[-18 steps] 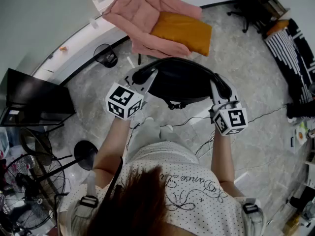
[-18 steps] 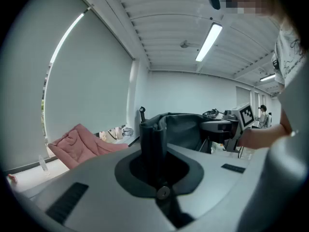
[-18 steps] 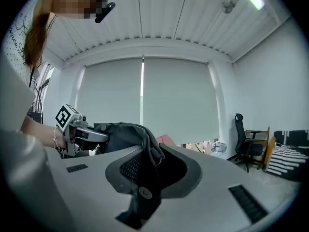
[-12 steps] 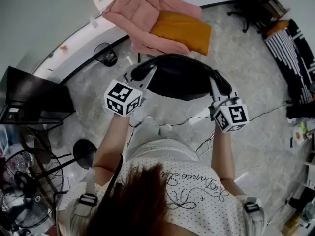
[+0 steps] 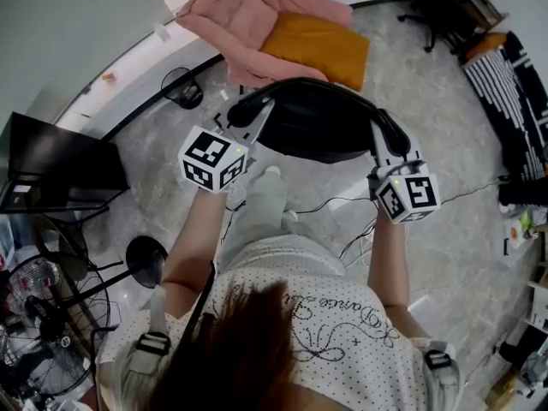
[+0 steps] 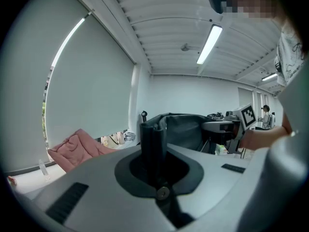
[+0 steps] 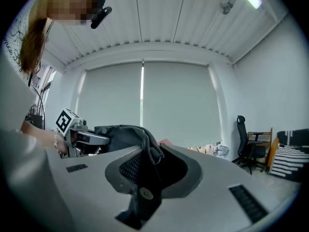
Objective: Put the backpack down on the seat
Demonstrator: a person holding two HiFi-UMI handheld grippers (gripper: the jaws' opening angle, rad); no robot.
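Note:
A black backpack (image 5: 317, 131) hangs above the floor between my two grippers, in front of the person. My left gripper (image 5: 250, 120) is shut on the bag's left side; in the left gripper view its jaws (image 6: 153, 129) pinch a dark strap, with the backpack (image 6: 181, 129) behind. My right gripper (image 5: 382, 134) is shut on the bag's right strap, which runs between its jaws (image 7: 145, 154) up to the backpack (image 7: 123, 132). The seat (image 5: 257, 15), pink and padded with an orange cushion (image 5: 317, 48), lies just beyond the bag.
A black wire bin (image 5: 182, 88) stands left of the seat by the curved wall ledge. A dark monitor (image 5: 60, 174), a round stand base (image 5: 147, 259) and a fan (image 5: 38, 315) are at the left. Cables (image 5: 342, 204) cross the floor. An office chair (image 5: 432, 7) stands at the far right.
Both grippers and the backpack have moved a little further from the person, toward the seat. The person's foot has stepped forward beneath the bag.

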